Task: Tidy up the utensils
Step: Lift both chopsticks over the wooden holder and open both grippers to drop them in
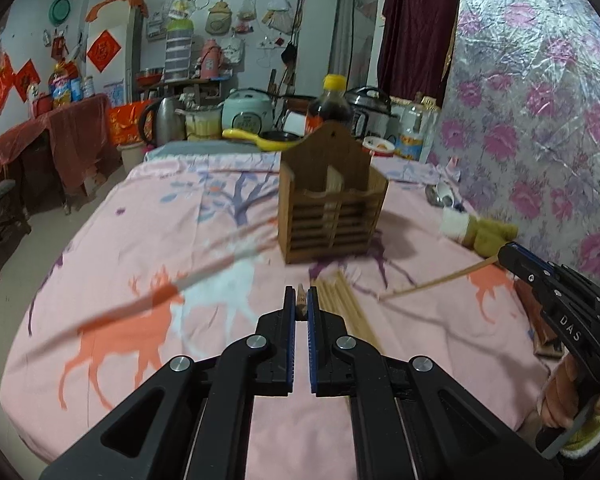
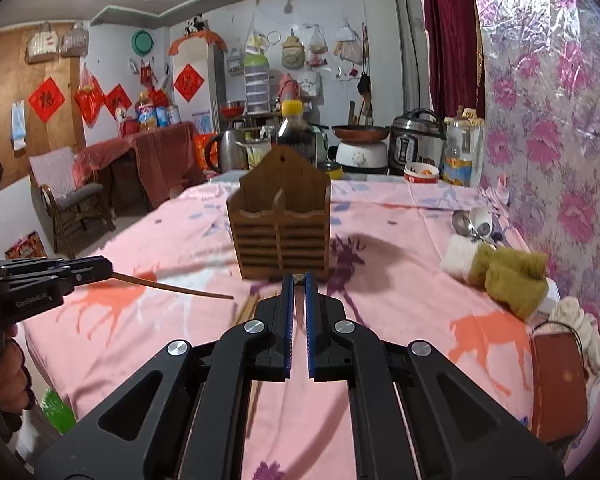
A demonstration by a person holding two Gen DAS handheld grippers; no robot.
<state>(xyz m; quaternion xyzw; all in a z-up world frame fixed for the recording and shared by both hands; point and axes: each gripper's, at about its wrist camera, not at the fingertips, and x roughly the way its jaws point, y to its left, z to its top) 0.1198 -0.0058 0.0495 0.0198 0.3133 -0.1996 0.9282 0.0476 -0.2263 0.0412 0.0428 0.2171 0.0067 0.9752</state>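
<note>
Black left gripper (image 1: 301, 300): blue-padded fingers clenched on a single chopstick (image 1: 301, 295), its end showing between the pads.
Black right gripper (image 2: 299, 289): likewise clamped on another chopstick (image 1: 432, 281), which slants above the cloth.
Loose chopsticks (image 1: 340, 300): pale bundle lying just beside the left fingers, in front of the holder.
Wooden utensil holder (image 1: 332, 204): brown, slatted, two compartments, upright mid-table.
Obstacles: olive plush toy (image 2: 508, 276) and spoons (image 2: 466, 222) by the table's right edge; soy sauce bottle (image 1: 330, 106) behind the holder.
Pink tablecloth (image 1: 140, 240): bare toward the left edge.
</note>
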